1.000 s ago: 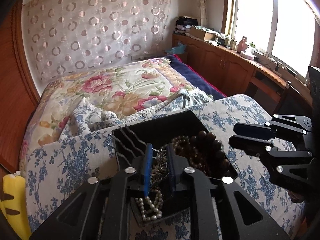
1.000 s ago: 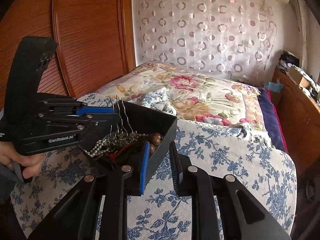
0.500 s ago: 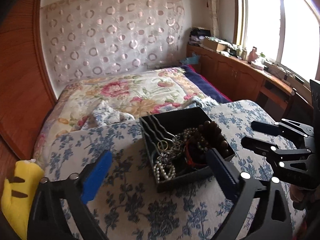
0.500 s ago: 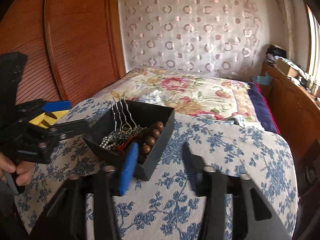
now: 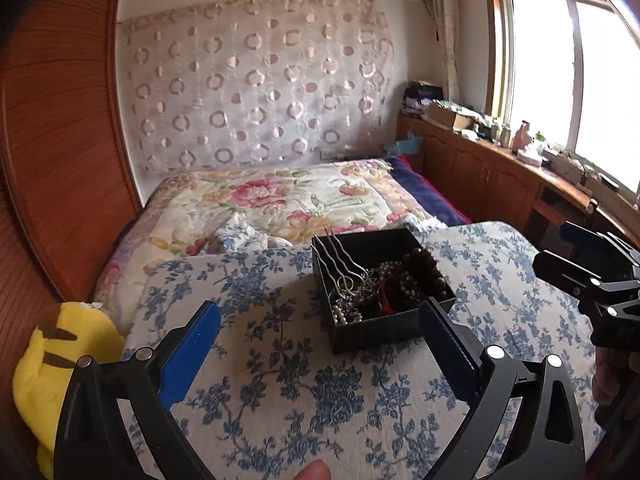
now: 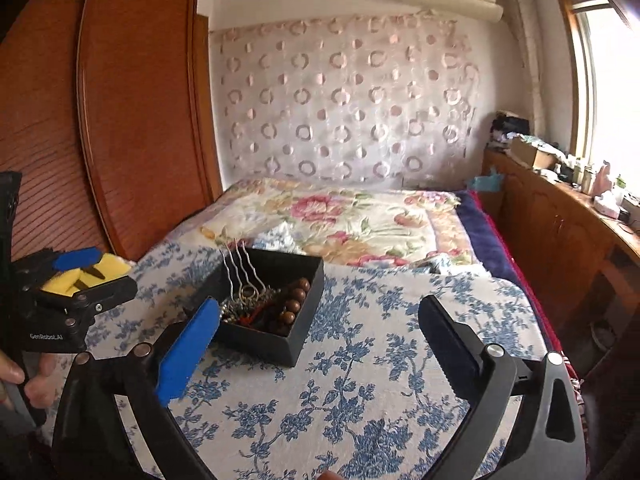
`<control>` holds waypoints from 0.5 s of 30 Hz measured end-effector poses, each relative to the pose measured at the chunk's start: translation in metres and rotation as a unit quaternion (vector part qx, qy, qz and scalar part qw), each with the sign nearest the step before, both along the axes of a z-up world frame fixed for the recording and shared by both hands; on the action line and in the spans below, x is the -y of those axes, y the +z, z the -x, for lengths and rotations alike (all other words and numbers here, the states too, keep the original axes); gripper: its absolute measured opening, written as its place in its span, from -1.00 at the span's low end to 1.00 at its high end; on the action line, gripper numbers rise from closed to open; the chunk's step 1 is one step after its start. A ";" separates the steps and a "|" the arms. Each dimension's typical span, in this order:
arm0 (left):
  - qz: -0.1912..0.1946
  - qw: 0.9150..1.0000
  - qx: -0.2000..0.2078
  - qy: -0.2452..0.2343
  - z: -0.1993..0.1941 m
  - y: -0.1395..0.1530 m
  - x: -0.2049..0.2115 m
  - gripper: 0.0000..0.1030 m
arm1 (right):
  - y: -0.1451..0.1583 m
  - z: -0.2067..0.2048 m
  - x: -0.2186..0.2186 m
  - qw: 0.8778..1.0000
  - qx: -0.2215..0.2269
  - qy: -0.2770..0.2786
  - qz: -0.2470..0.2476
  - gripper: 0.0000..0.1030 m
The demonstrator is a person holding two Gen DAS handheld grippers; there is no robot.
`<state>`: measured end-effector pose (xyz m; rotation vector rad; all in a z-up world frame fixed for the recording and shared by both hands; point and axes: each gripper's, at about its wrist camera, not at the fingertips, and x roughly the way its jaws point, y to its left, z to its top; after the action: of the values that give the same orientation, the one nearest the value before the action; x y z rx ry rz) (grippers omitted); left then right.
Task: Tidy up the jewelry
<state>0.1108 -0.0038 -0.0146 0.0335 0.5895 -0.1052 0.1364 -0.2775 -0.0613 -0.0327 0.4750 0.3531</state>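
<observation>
A black open box (image 5: 376, 334) sits on the blue-flowered cloth (image 5: 280, 380). It holds silver hairpins (image 5: 336, 256), a pearl strand (image 5: 344, 314) and a brown bead bracelet (image 5: 424, 268). My left gripper (image 5: 318, 312) stands wide open, short of the box's near left corner, with nothing between its fingers. My right gripper (image 6: 320, 307) is drawn back from the box (image 6: 260, 344); its jaws are opening wide and grip nothing. Its blue pad overlaps the box's near wall in the picture. Each gripper shows at the edge of the other's view, with a hand behind it.
A yellow plush toy (image 5: 60, 360) lies at the left edge of the cloth. Beyond the box is a bed with a flowered spread (image 5: 280, 200). A wooden wardrobe (image 6: 140, 120) stands on the left, and a cluttered wooden cabinet (image 5: 500, 176) runs under the window.
Both grippers were nearly shut at the box's walls; both have opened wide, let go and pulled back and upward. The box stays on the cloth.
</observation>
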 end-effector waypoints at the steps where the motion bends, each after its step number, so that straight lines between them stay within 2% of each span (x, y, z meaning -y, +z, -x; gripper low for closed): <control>1: 0.003 1.000 0.003 0.004 0.004 0.003 -0.002 0.85 | 0.003 0.004 0.002 1.000 0.005 -0.001 -0.005 0.95; 7: 0.011 1.000 0.014 0.014 0.025 0.015 -0.005 0.85 | 0.015 0.025 0.012 1.000 0.022 -0.007 -0.017 0.95; 15: 0.009 1.000 0.014 0.017 0.043 0.015 -0.002 0.85 | 0.013 0.046 0.021 0.999 0.027 -0.019 -0.031 0.95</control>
<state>0.0676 -0.0013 0.0006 0.0073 0.5609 -0.0767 0.0908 -0.2987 -0.0483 0.0272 0.4097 0.3293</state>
